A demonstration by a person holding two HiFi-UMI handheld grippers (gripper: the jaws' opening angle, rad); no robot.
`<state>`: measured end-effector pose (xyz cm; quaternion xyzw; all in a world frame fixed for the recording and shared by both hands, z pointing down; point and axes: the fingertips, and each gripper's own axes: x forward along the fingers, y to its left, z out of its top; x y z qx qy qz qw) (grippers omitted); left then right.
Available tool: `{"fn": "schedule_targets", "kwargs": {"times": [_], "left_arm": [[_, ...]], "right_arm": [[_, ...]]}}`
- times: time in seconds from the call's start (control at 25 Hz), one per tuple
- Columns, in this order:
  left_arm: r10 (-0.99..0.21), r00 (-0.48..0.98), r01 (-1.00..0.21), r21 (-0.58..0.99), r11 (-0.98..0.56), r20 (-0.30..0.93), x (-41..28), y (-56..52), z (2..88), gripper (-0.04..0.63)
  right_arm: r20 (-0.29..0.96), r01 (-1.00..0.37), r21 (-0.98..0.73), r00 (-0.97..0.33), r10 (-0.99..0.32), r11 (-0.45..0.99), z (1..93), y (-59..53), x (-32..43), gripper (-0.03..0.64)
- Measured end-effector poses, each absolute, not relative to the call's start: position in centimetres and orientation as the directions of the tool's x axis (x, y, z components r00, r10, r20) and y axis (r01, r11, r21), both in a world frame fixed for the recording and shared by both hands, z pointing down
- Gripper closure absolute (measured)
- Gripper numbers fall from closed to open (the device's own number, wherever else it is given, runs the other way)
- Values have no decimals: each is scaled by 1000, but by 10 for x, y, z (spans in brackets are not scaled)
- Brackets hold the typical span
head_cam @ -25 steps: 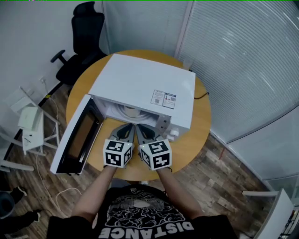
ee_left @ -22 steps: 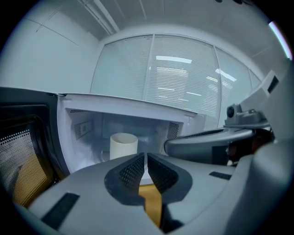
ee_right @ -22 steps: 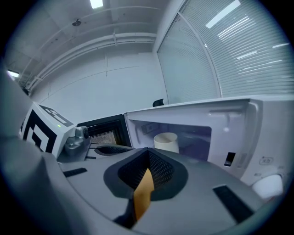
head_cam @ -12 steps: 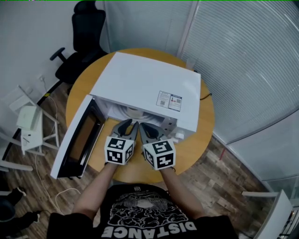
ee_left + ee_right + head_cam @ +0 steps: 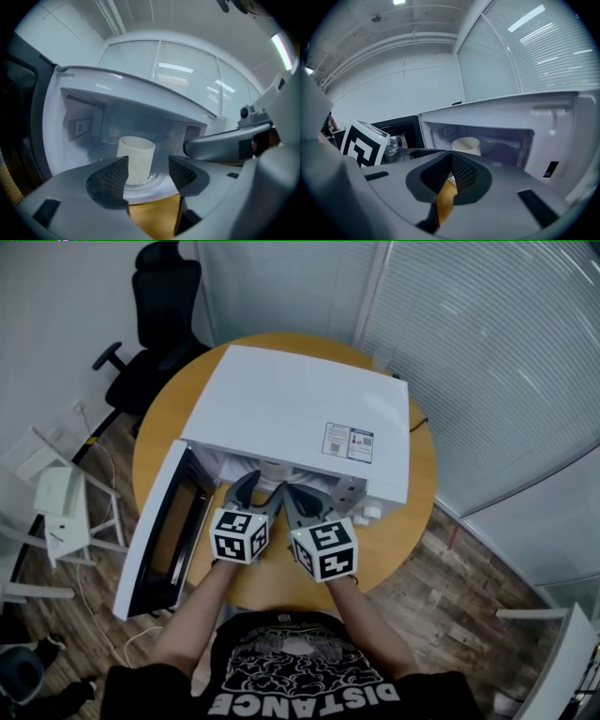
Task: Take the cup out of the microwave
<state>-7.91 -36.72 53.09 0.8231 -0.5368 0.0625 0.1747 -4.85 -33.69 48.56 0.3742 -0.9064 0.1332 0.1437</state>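
A white microwave stands on the round wooden table with its door swung open to the left. Inside, an upright white cup sits on the turntable; the right gripper view also shows the cup. My left gripper is at the microwave's mouth with its jaws opening. The cup stands a little beyond the tips and nothing is between them. In the head view the left gripper is just left of my right gripper. That right gripper is shut and empty, beside the opening.
The table shows bare wood in front of and to the right of the microwave. A black office chair stands behind at the left, and a white rack on the floor at the left. Blinds cover the glass wall at the right.
The left gripper's jaws have spread apart from shut. Both grippers have edged forward to the microwave's opening.
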Motion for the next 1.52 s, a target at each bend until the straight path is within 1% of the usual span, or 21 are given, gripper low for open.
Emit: {"fn": "schedule_targets", "kwargs": {"times": [0.12, 0.8, 0.96, 1.24, 1.52], "left_arm": [[-854, 438, -895, 224, -385, 283, -79, -374, 532, 302], [-815, 501, -865, 191, -463, 291, -81, -408, 541, 160], [-800, 515, -857, 168, -487, 306, -79, -414, 545, 150], [-801, 521, -853, 146, -501, 296, -76, -428, 545, 126], [-783, 550, -835, 151, -530, 292, -72, -434, 546, 123]], "right_arm": [[363, -726, -129, -669, -649, 676, 485, -340, -47, 601], [363, -748, -120, -645, -672, 653, 483, -350, -45, 601], [366, -757, -114, -634, -681, 643, 485, -353, -44, 601], [374, -771, -109, -617, -692, 628, 488, -359, -37, 601], [386, -780, -113, -606, -696, 616, 492, -363, -33, 601]]}}
